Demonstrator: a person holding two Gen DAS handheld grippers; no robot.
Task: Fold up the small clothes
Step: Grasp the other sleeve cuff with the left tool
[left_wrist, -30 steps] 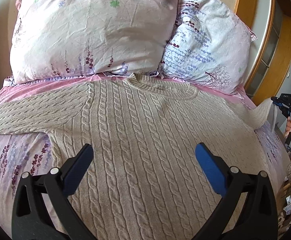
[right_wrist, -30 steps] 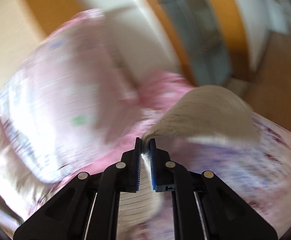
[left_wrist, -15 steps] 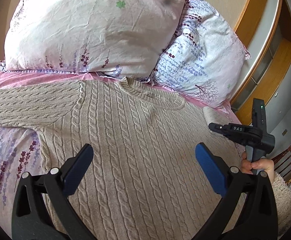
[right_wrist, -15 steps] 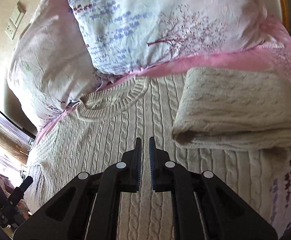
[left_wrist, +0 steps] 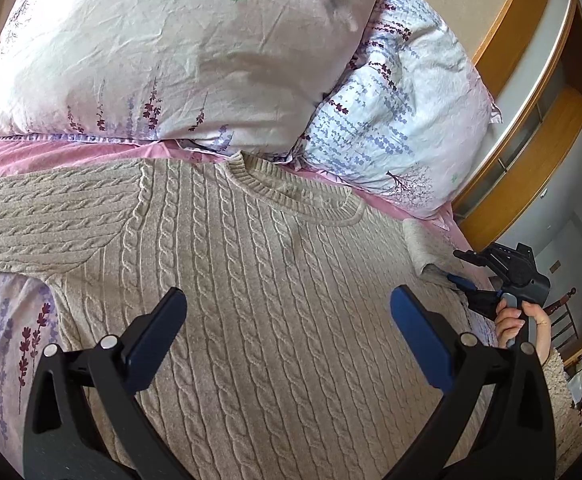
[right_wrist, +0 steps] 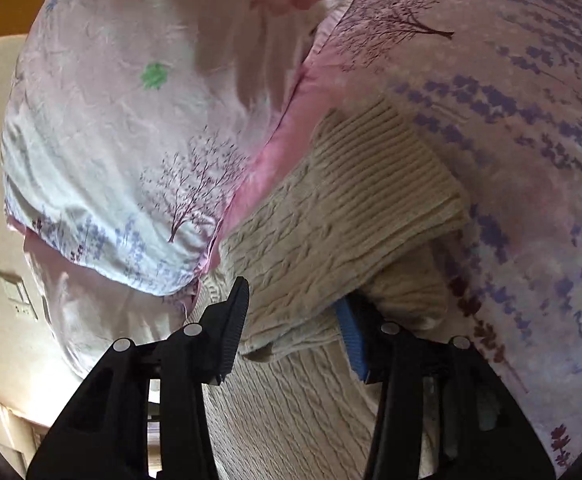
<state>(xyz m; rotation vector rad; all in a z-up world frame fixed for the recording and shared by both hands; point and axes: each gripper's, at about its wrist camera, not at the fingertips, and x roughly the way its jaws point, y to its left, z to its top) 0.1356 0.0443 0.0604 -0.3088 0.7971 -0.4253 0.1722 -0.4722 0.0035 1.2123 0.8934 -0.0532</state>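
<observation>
A beige cable-knit sweater lies flat on the bed, neck toward the pillows, its left sleeve stretched out to the left. Its right sleeve is folded back on itself at the sweater's right edge, also seen in the left wrist view. My left gripper is open and empty, hovering above the sweater's chest. My right gripper is open, its jaws straddling the folded right sleeve; it appears at the right in the left wrist view.
Two floral pillows lean at the head of the bed, just beyond the collar. A pink floral sheet covers the bed. A wooden headboard and shelves stand at the right.
My right gripper has opened from shut and moved in around the folded right sleeve. The left gripper has stayed open, drifting slightly closer over the sweater.
</observation>
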